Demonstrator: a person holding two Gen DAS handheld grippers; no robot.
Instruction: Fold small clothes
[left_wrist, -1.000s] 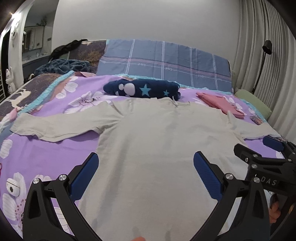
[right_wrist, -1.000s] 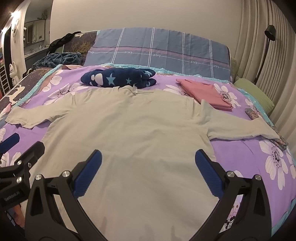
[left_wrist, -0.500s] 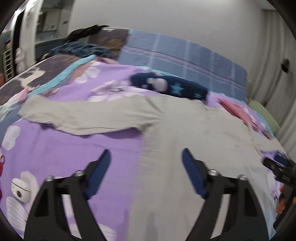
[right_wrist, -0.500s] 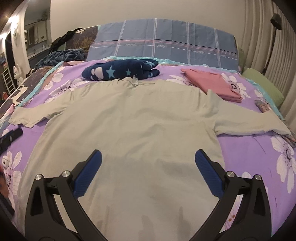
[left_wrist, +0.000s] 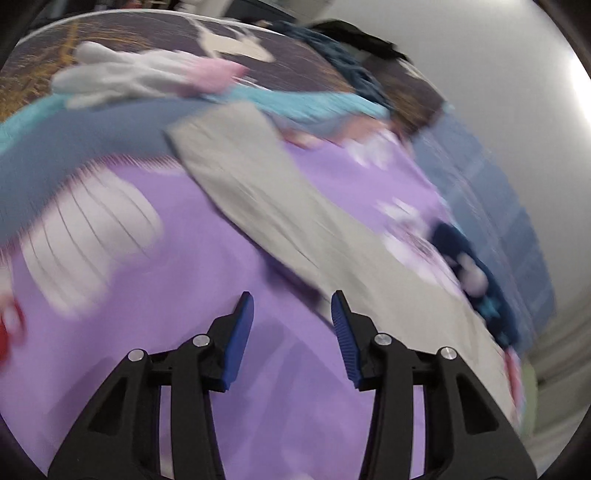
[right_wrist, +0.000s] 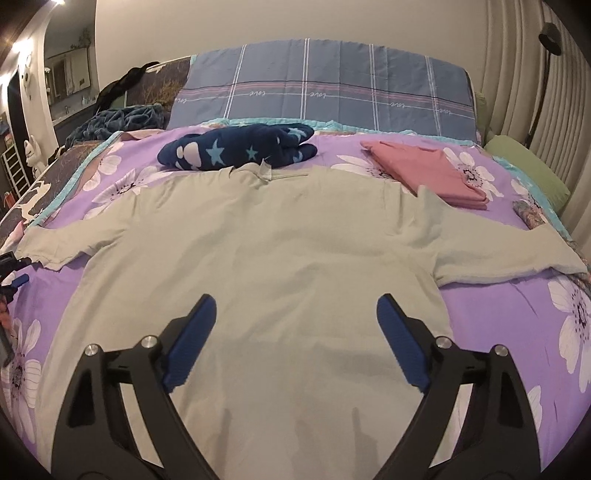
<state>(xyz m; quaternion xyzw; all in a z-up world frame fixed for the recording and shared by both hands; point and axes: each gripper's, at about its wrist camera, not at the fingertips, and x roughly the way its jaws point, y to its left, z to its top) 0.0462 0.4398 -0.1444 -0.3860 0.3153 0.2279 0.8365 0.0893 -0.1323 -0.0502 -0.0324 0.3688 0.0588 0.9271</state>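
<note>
In your left wrist view, blurred, your left claw (left_wrist: 291, 310) is partly spread and empty over the purple bedspread (left_wrist: 258, 369), just beside the grey shirt's sleeve (left_wrist: 258, 184). In your right wrist view, your right claw (right_wrist: 295, 314) is spread wide, empty, above the grey shirt (right_wrist: 258, 258) lying flat on the bed.

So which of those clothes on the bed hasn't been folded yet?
The pale grey-green shirt, spread flat with both sleeves out. The pink garment is a neat folded stack, and the navy star-print piece is bundled up by the pillows.
</note>
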